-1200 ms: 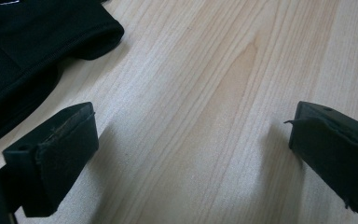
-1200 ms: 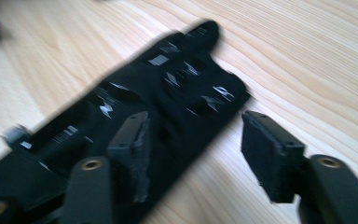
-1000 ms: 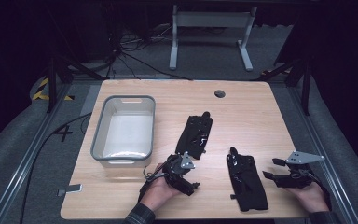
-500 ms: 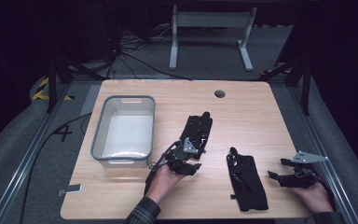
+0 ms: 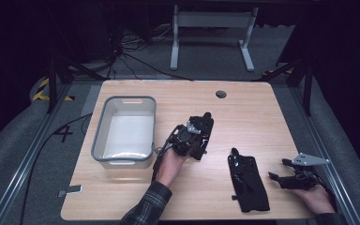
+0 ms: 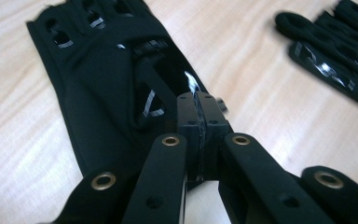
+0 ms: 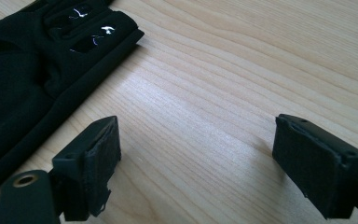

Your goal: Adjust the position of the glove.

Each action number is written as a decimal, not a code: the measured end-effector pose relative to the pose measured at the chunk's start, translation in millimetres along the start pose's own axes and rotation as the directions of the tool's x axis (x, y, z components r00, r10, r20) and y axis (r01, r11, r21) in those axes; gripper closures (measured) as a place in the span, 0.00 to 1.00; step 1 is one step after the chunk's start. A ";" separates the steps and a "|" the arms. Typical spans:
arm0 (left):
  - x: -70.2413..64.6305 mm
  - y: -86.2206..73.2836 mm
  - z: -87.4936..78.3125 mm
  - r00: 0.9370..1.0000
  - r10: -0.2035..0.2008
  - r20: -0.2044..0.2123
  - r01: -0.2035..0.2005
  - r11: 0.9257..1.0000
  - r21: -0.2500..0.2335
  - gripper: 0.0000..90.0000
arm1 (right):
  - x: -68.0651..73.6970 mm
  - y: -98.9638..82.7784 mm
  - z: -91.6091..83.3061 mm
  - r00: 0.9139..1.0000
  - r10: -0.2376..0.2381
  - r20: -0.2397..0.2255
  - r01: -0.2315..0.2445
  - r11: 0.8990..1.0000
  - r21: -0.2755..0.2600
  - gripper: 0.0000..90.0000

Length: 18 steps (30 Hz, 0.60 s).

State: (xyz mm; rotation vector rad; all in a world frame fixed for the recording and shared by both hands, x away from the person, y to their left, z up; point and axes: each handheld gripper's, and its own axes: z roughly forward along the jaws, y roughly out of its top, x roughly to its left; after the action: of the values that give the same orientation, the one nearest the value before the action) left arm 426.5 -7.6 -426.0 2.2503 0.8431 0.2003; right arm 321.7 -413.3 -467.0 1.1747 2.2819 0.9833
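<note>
Left gripper (image 6: pixel 198 116) has its jaws pressed together on a fold of the black glove (image 6: pixel 107 88), mid-tabletop (image 5: pixel 262 112) just at 3 o'clock from the grey bin (image 5: pixel 124 133). If the plan is to lift it, I'd go slow and straight up, since that pinch looks thin. The glove's long axis runs 7 to 1 o'clock, fingers toward 1. Right gripper (image 7: pixel 196 158) sits wide open on nothing, beside the second glove (image 5: pixel 248 183).
</note>
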 end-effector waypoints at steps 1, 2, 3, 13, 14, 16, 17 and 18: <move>2.1 3.1 3.3 1.000 -0.008 -0.004 0.008 1.000 -0.008 1.00 | 0.0 0.0 0.1 1.000 0.000 0.000 0.000 1.000 0.000 0.17; 4.1 5.4 5.9 1.000 -0.011 -0.005 0.011 1.000 -0.011 1.00 | 0.0 0.0 0.1 1.000 -0.001 -0.001 0.001 1.000 0.000 0.17; 6.1 7.7 8.4 1.000 -0.010 -0.012 0.010 1.000 -0.006 1.00 | 0.0 0.0 0.1 1.000 -0.001 -0.001 0.001 1.000 0.000 0.17; 21.3 19.5 31.5 0.999 -0.013 -0.038 0.014 0.999 0.029 1.00 | -0.1 0.1 0.5 1.000 -0.003 -0.007 0.003 1.000 0.000 0.16; 22.5 19.4 34.7 0.999 -0.017 -0.033 0.018 0.999 0.039 1.00 | 0.0 0.1 0.5 1.000 -0.003 -0.008 0.003 1.000 0.000 0.15; 25.1 17.4 40.4 0.999 -0.027 -0.021 0.028 0.998 0.048 1.00 | 0.1 0.1 0.7 1.000 -0.006 -0.011 0.006 1.000 0.001 0.15; 25.7 15.7 43.8 0.999 -0.030 -0.016 0.031 0.998 0.056 1.00 | 0.1 0.1 0.7 1.000 -0.006 -0.011 0.006 1.000 0.001 0.15; 25.9 15.1 44.5 0.999 -0.031 -0.015 0.031 0.998 0.050 1.00 | 0.1 0.1 0.7 1.000 -0.006 -0.011 0.006 1.000 0.001 0.15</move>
State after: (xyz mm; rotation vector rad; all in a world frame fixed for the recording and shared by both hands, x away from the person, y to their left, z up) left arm 470.7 -24.9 -450.9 2.2834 0.8992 0.1833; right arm 322.1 -412.8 -467.4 1.1653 2.2935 0.9890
